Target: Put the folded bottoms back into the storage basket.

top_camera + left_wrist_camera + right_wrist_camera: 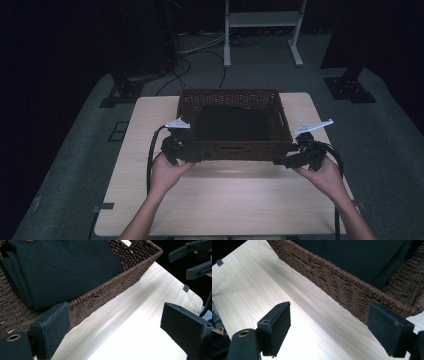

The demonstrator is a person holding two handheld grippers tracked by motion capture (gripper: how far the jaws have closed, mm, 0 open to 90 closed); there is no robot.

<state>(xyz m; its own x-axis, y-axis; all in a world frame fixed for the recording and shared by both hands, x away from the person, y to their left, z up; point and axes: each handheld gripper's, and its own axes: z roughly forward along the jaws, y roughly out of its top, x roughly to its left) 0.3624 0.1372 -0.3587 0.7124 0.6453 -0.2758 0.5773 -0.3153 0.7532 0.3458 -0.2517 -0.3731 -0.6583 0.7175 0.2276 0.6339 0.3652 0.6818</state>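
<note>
**Left gripper at the basket's near corner**

Your left gripper has its jaws spread wide, nothing between them but the pale wooden table. One jaw pad sits right against the rim of the brown wicker basket at its outer wall; the other stands well apart over the bare tabletop. Inside the basket lies a folded dark cloth, filling most of the floor. Your right gripper shows at the upper right, jaws parted.

Black two-jaw tools, grey triangular top plates, black trailing cables, bare forearms.
</note>
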